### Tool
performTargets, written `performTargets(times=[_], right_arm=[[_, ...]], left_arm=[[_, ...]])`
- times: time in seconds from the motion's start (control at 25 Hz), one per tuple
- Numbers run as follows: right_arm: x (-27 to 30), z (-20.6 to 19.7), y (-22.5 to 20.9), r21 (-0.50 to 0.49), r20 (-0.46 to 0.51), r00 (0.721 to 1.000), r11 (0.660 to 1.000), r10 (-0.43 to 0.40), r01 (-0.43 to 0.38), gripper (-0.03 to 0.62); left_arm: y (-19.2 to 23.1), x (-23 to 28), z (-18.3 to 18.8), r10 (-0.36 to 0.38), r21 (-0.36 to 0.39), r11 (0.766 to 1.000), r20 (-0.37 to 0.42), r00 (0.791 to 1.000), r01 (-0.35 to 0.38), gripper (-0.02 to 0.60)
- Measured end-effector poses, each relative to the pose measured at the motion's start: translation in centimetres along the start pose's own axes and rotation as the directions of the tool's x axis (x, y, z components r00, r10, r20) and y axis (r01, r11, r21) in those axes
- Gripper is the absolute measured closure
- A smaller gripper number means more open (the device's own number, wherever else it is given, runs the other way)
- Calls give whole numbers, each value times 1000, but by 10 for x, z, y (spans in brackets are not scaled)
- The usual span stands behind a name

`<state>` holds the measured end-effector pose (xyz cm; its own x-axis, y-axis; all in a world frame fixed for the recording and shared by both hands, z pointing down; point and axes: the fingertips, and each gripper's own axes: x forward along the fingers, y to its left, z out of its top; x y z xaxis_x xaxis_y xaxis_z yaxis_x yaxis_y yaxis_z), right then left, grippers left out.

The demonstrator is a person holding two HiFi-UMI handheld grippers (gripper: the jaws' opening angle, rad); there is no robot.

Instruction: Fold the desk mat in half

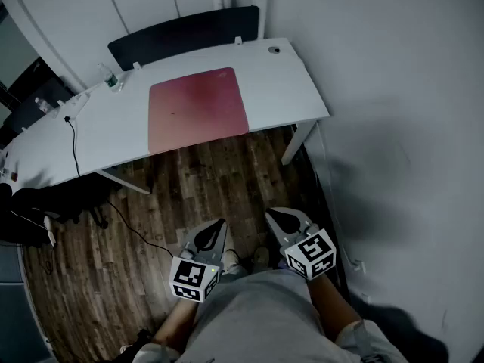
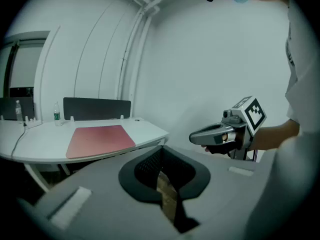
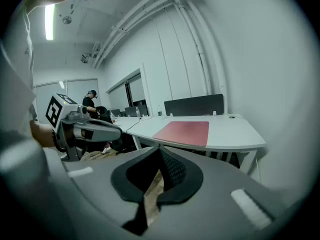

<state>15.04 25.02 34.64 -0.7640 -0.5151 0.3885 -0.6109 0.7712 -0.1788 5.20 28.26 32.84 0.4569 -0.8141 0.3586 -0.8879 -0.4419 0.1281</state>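
Near front edge of desk [image 1: 291,89], mat [image 1: 198,109] lies flat, unfolded; left tool [image 1: 215,229], right tool [image 1: 281,219] both clenched, empty, well apart from desk; advice: open jaws, pinch both corners of one short edge, carry over evenly.
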Motion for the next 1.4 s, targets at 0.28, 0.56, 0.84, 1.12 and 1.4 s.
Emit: performTargets(times=[0.28, 0.56, 0.84, 1.12, 1.4], right_arm=[[4, 0, 6, -5, -3, 1000, 1000, 3, -3, 591], [3, 7, 10, 6, 33, 999, 1000, -21, 21, 588], [9, 6, 16, 27, 33, 998, 998, -49, 48, 586], [12, 6, 30, 36, 43, 996, 996, -79, 77, 586], [15, 1, 33, 51, 44, 993, 993, -113, 110, 586]], left_arm=[[4, -6, -1, -1, 0, 1000, 5, 1000, 1, 561], [7, -11, 0, -12, 8, 1000, 4, 1000, 12, 561], [14, -16, 0, -42, 11, 999, 16, 999, 42, 561], [25, -28, -7, -71, 22, 997, 13, 997, 70, 561], [31, -31, -12, -90, 13, 996, 11, 996, 90, 561]])
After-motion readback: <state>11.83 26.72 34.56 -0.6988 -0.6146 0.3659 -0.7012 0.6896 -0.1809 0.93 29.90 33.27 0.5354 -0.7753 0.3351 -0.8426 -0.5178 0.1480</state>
